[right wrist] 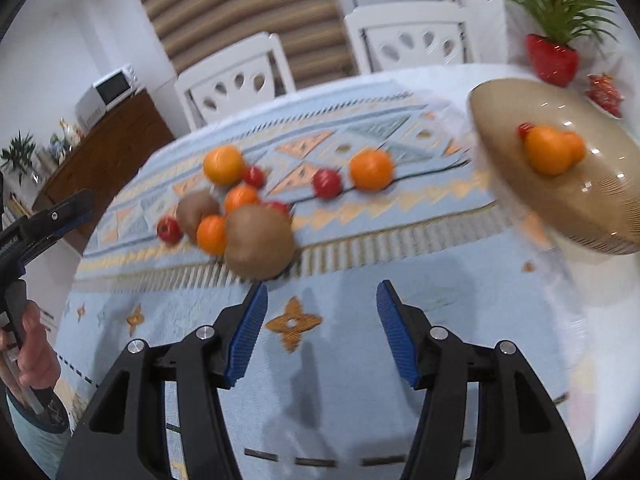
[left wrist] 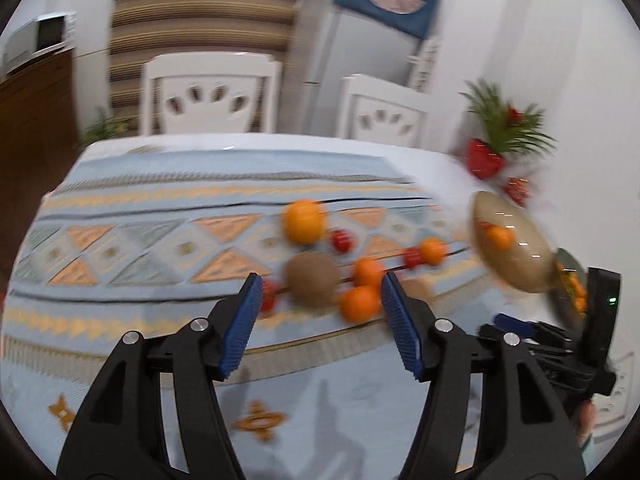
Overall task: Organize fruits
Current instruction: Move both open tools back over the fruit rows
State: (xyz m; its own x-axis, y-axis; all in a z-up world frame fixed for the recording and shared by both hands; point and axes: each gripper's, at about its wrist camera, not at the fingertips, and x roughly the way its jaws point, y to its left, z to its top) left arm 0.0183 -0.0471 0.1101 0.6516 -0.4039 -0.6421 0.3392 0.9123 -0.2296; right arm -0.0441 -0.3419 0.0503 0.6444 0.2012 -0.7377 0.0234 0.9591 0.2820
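Loose fruit lies blurred on the patterned blue tablecloth [right wrist: 360, 320]: a large brown kiwi [right wrist: 260, 240], a second kiwi [right wrist: 196, 208], several oranges [right wrist: 371, 169] and small red fruits [right wrist: 327, 183]. A tan bowl [right wrist: 520, 184] at the right holds oranges [right wrist: 548, 156] and a red fruit. My left gripper [left wrist: 322, 284] is open above the cloth, with a kiwi [left wrist: 312, 284] and an orange [left wrist: 360, 302] showing beyond its tips, untouched. My right gripper [right wrist: 322, 286] is open and empty just short of the large kiwi.
Two white chairs [right wrist: 236, 80] stand behind the table. A red pot with a green plant [right wrist: 554, 60] sits at the far right corner beside the bowl. A microwave [right wrist: 106, 94] rests on a wooden cabinet at the left. A hand [right wrist: 32, 344] holds the left gripper.
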